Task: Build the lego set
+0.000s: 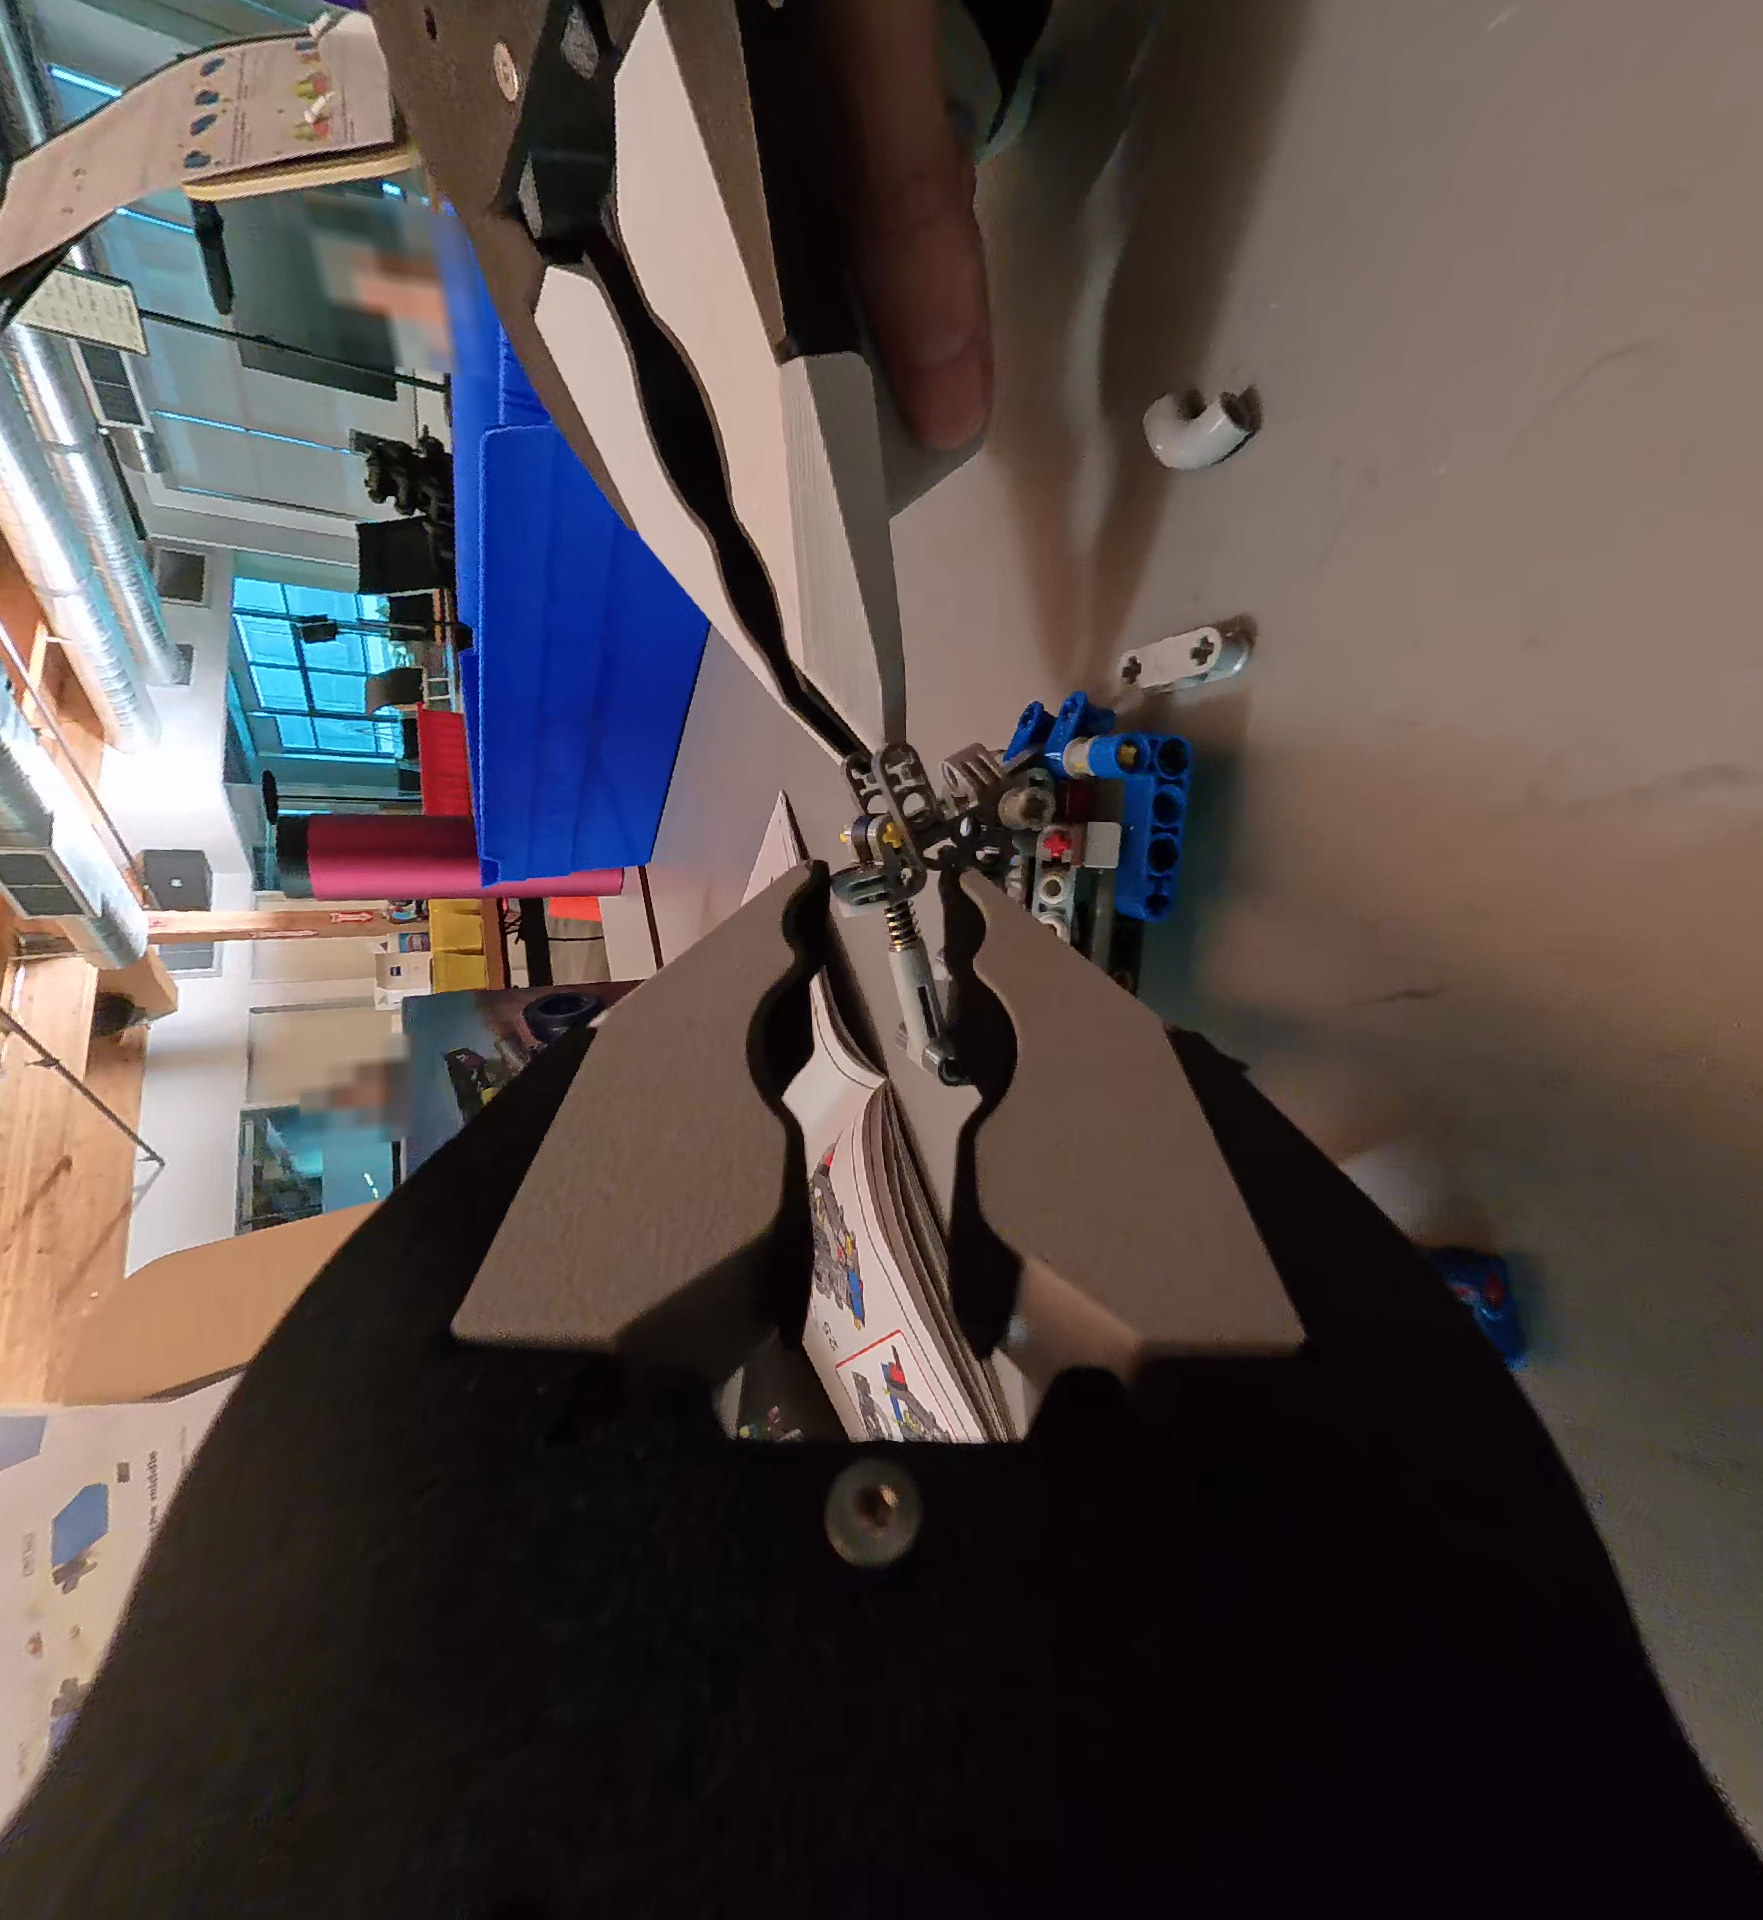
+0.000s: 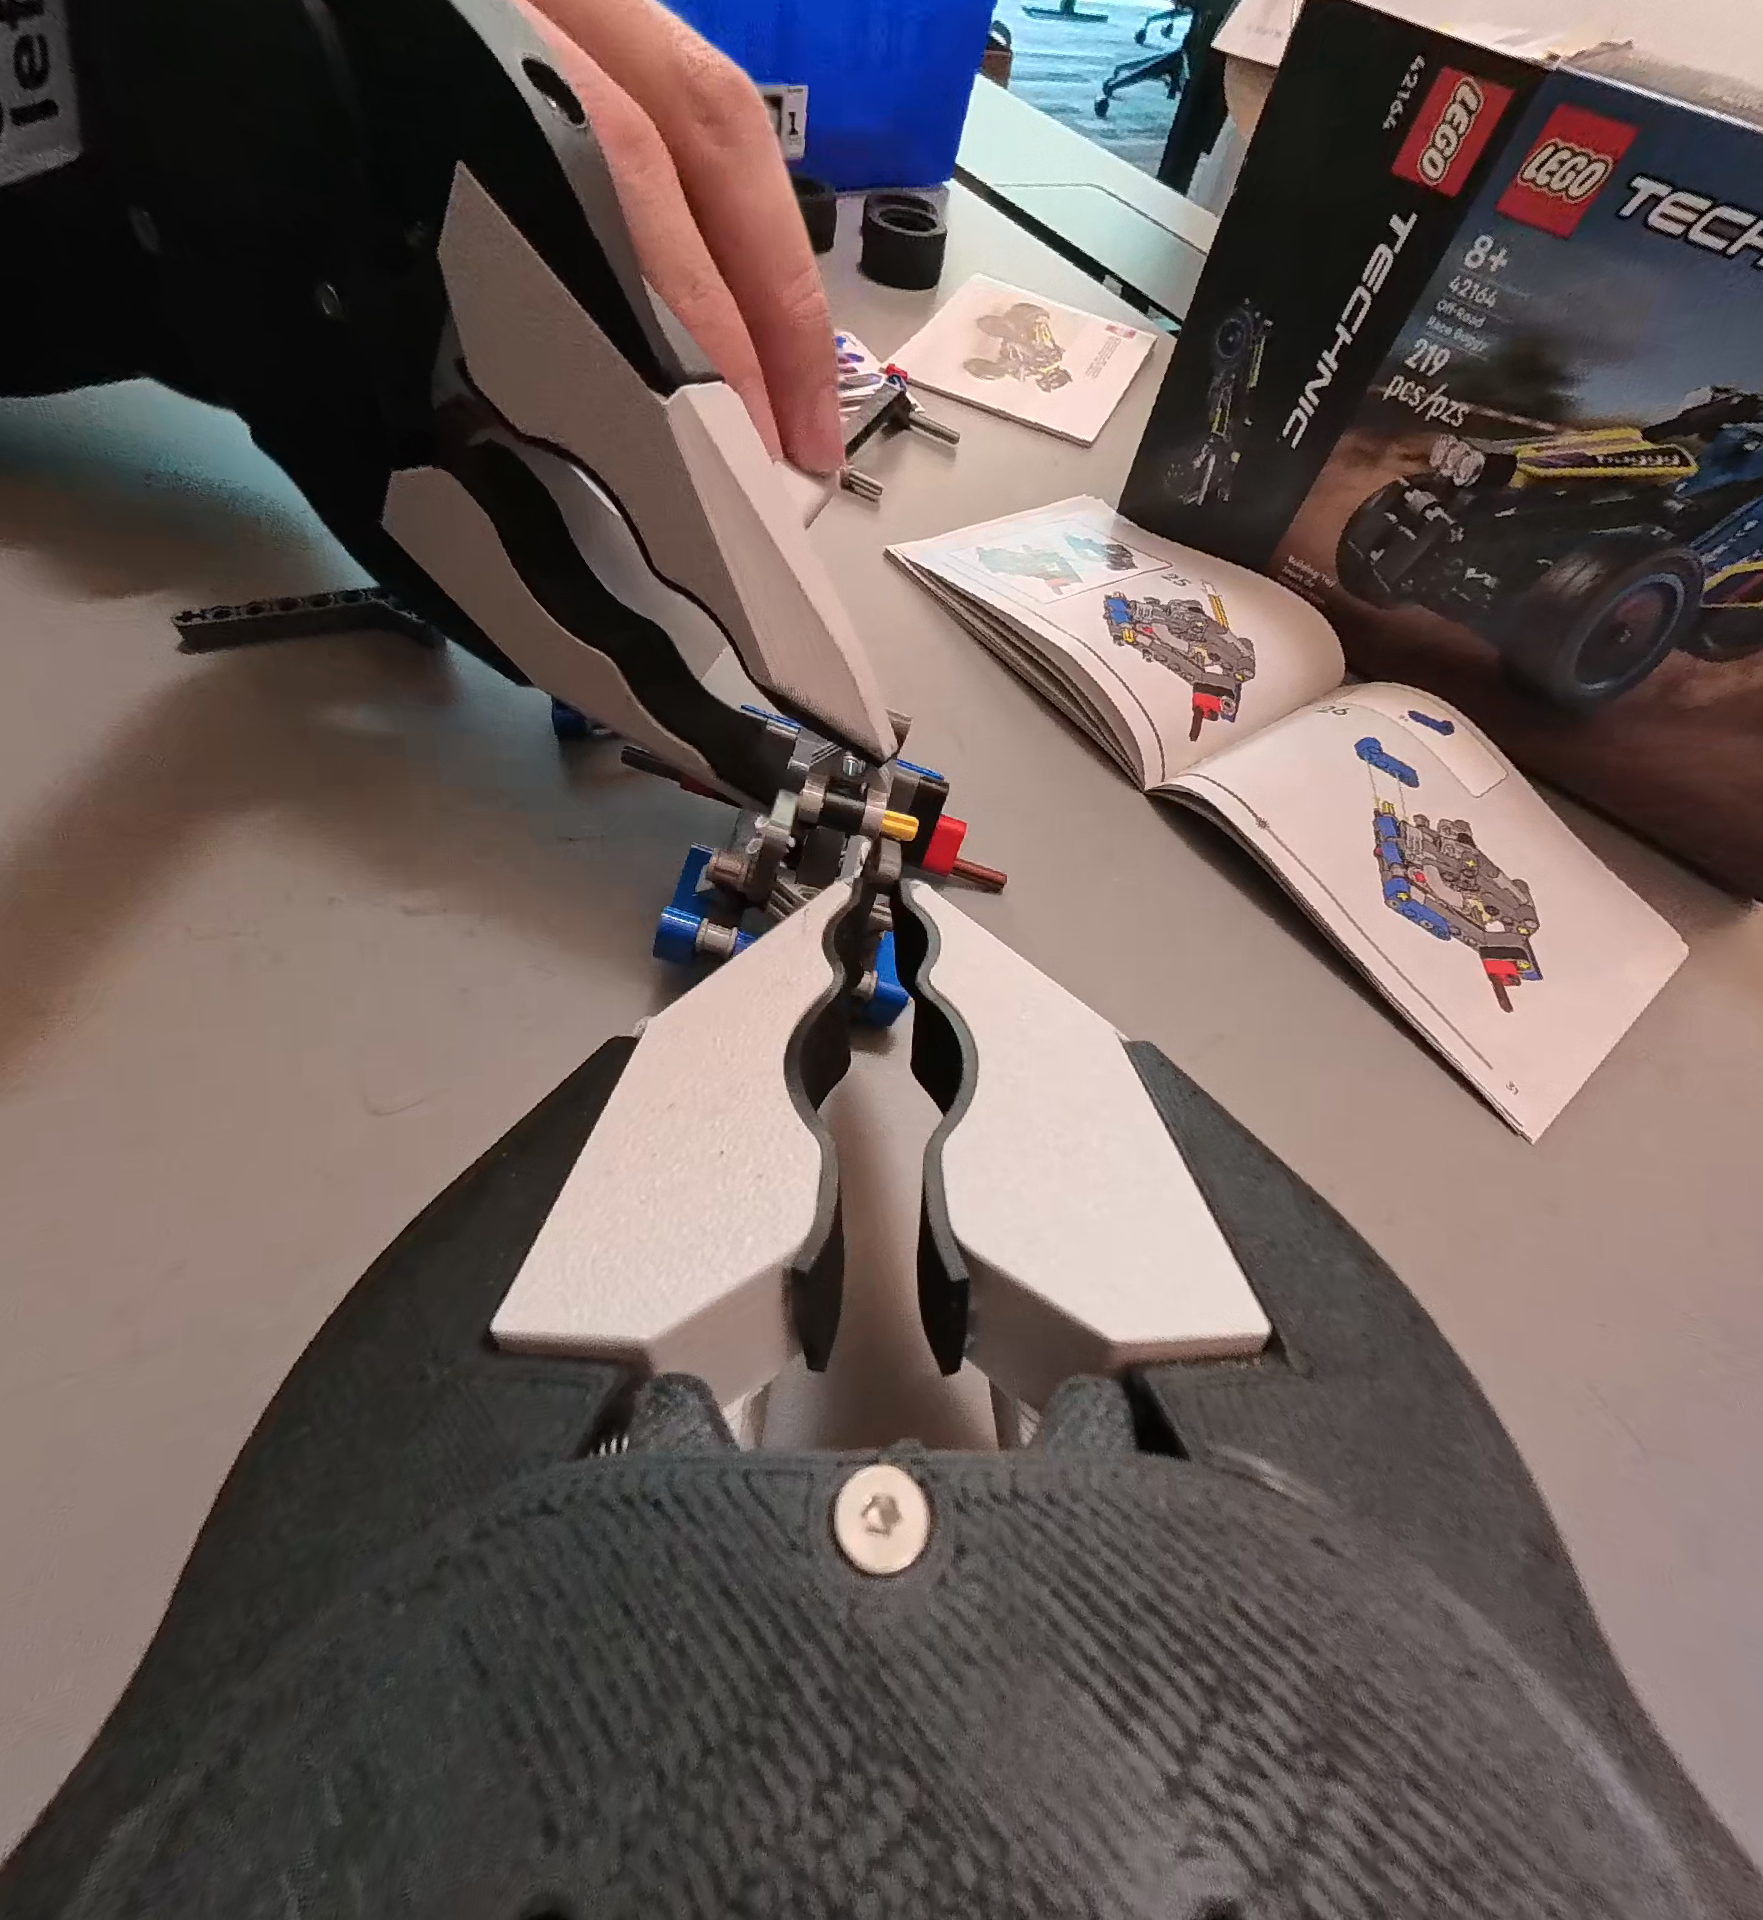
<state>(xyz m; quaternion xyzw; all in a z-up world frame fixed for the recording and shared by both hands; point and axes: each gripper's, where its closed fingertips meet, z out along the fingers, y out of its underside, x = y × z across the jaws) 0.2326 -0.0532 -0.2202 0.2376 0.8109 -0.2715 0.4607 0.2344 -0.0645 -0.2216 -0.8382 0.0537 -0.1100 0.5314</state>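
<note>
While my left hand-held gripper (image 1: 882, 883) pinches the grey shock absorber with its coiled metal spring (image 1: 908, 935), my right hand-held gripper (image 2: 882, 894) is pressed onto a thin dark-grey link (image 2: 872, 914) of the knobbly plastic brick model (image 2: 804, 831) at centre frame on the smooth counter (image 2: 233, 1039). One open paper booklet (image 2: 1272, 748) and one glossy box (image 2: 1531, 416) lie at upper right.

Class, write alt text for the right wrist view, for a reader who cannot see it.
Two handheld grippers meet over a small blue and grey brick model on a grey table: the right gripper pinches a thin dark grey part at its near side, while the left gripper clamps it from above. An open instruction booklet and the set's box lie to the right.
</note>
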